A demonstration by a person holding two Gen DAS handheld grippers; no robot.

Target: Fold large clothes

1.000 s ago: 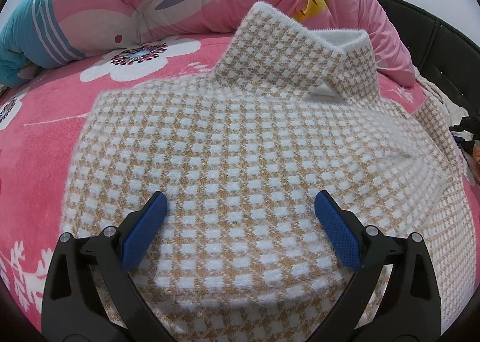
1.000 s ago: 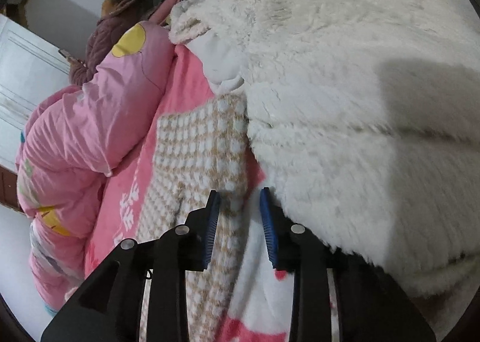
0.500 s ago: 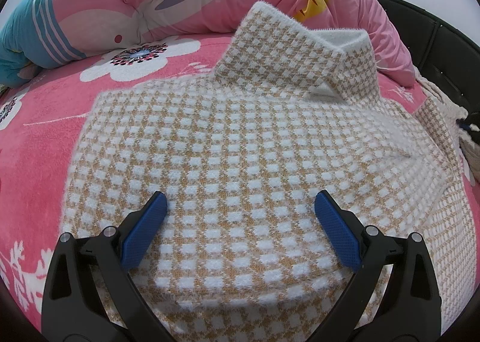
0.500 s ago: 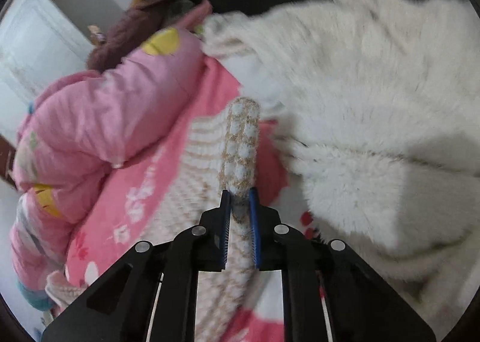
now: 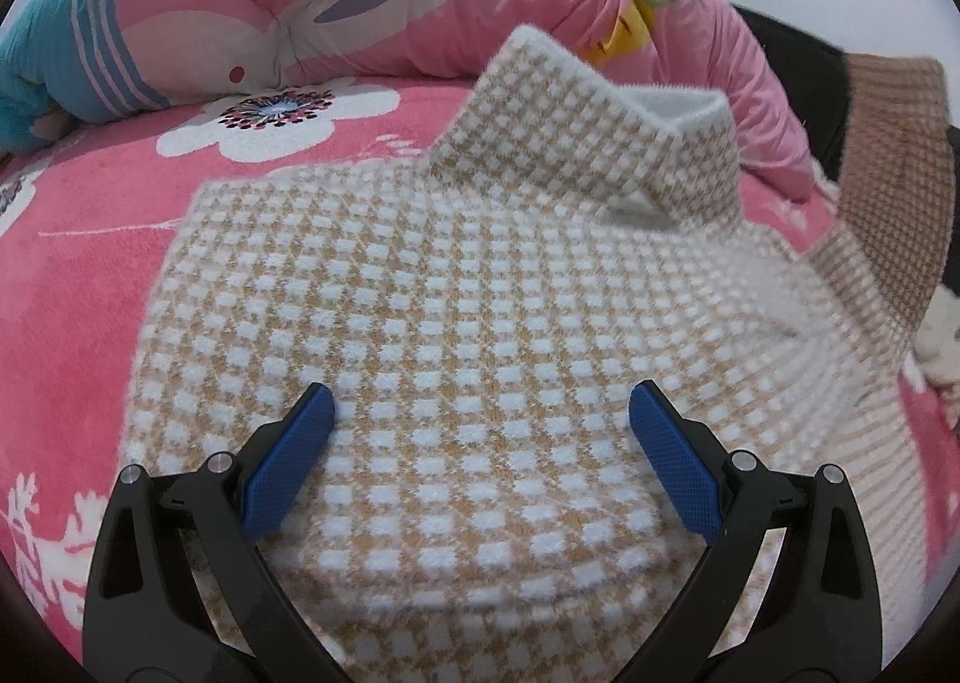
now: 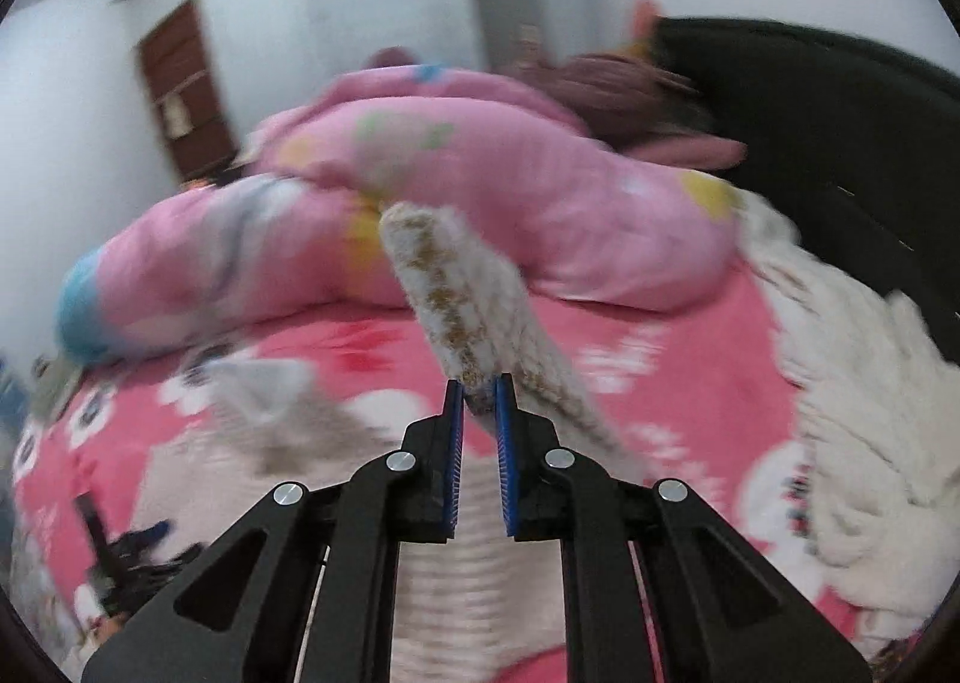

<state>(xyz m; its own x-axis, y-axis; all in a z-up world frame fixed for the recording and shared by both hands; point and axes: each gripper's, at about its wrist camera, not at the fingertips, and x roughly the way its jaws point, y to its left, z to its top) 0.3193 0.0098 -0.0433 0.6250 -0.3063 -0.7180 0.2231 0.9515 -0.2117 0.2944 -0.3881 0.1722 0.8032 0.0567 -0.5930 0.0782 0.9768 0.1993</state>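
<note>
On bed (image 5: 90, 239), checked sweater (image 5: 456, 323) lies flat, collar far. My left gripper (image 5: 480, 461) spread wide over its near part, grasping nothing. My right gripper (image 6: 479, 431) clenched on sleeve (image 6: 462, 287), raised at right. Judged early: sleeve not yet folded in; body folds remain.

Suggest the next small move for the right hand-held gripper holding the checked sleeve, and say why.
Probably carry the sleeve across and lay it over the body of the checked sweater. The right hand-held gripper is shut on the sleeve and holds it raised above the pink bedspread, while the left hand-held gripper sits open over the flat torso, seemingly steadying it.
</note>
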